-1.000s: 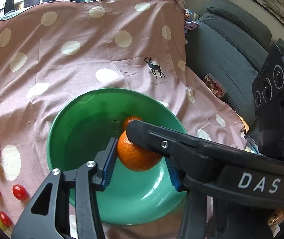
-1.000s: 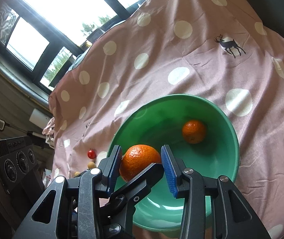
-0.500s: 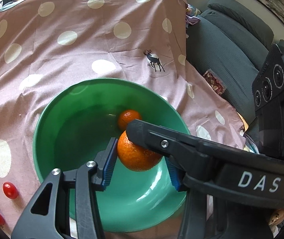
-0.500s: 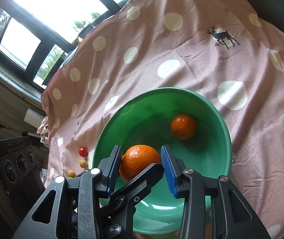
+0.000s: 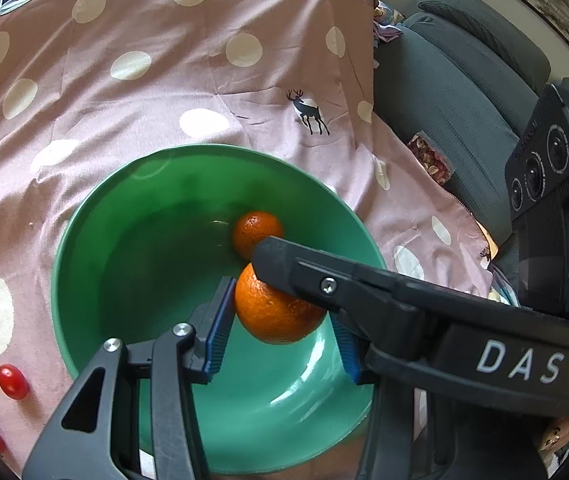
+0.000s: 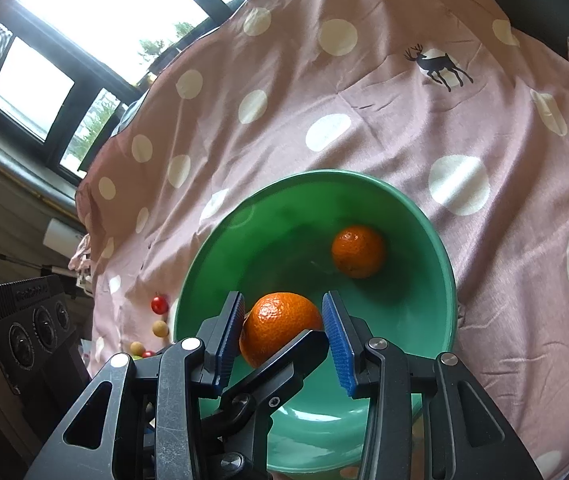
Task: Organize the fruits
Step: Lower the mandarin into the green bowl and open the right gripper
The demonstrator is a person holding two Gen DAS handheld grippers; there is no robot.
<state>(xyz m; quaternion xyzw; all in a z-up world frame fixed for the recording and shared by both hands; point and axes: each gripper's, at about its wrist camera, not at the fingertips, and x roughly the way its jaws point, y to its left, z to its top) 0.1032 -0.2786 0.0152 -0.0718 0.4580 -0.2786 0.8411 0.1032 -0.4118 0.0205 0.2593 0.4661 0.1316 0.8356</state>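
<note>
Clamping one fruit from two directions, the left gripper point(image 5: 282, 332) and the right gripper point(image 6: 284, 332) are both pressing their blue pads against the held orange point(image 5: 276, 312). Their fingers are crossing each other at low centre in both views. Neither pair of jaws is standing free of the peel.

The held orange is hanging over the near inner slope of the green bowl point(image 5: 96, 200), not resting on its floor. A second orange point(image 5: 258, 234) is lying at the bottom of the bowl, just above the held one in the frame. The bowl is sitting on a spotted cloth point(image 5: 164, 100), and cherry tomatoes point(image 5: 12, 376) are lying on the cloth at the lower left edge.

The double grip looks like the main risk. If the hands are drifting apart or twisting unevenly, the pads could tear the peel or squeeze the fruit out sideways. If one gripper is letting go while the crossed fingers are overlapping, they could snag. A release from this height could also knock the second orange or send the fruit rolling over the rim.
</note>
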